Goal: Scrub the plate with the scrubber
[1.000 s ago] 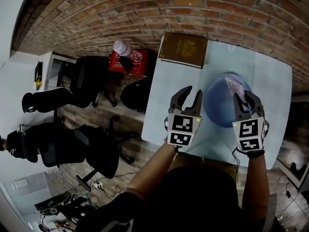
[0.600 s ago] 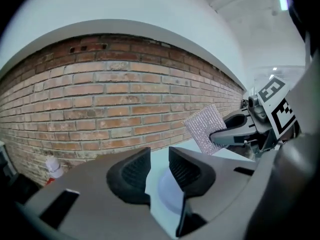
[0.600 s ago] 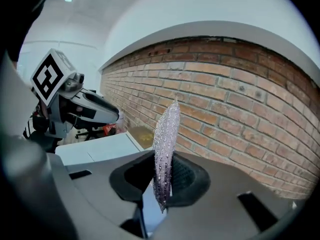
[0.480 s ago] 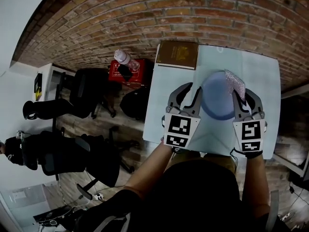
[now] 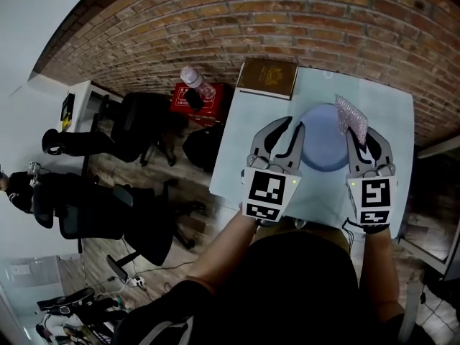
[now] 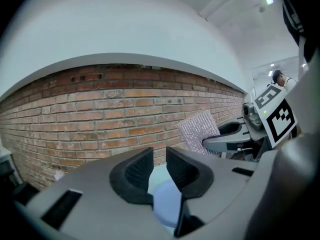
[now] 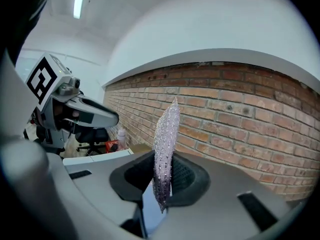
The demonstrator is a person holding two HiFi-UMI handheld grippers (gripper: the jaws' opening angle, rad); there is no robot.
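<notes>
A round blue plate (image 5: 325, 144) is over the pale table (image 5: 392, 99), between my two grippers. My left gripper (image 5: 291, 124) is at its left rim. In the left gripper view the jaws stand close together (image 6: 159, 166), and the plate's edge (image 6: 167, 204) sits deep between them. My right gripper (image 5: 364, 132) is shut on a silvery mesh scrubber (image 5: 352, 117), which stands upright between its pads (image 7: 162, 176). The scrubber (image 7: 165, 134) sticks up over the plate's far right rim. Both gripper views face the brick wall.
A brown book (image 5: 267, 77) lies on the table's far left corner. Off the table's left side are a plastic bottle (image 5: 195, 81), a red box (image 5: 188, 100) and black office chairs (image 5: 136, 128). A brick wall (image 5: 215, 27) runs behind the table.
The head view has shifted, so the table and plate look farther off. Both grippers keep their places at the plate, and the scrubber stays in the right gripper.
</notes>
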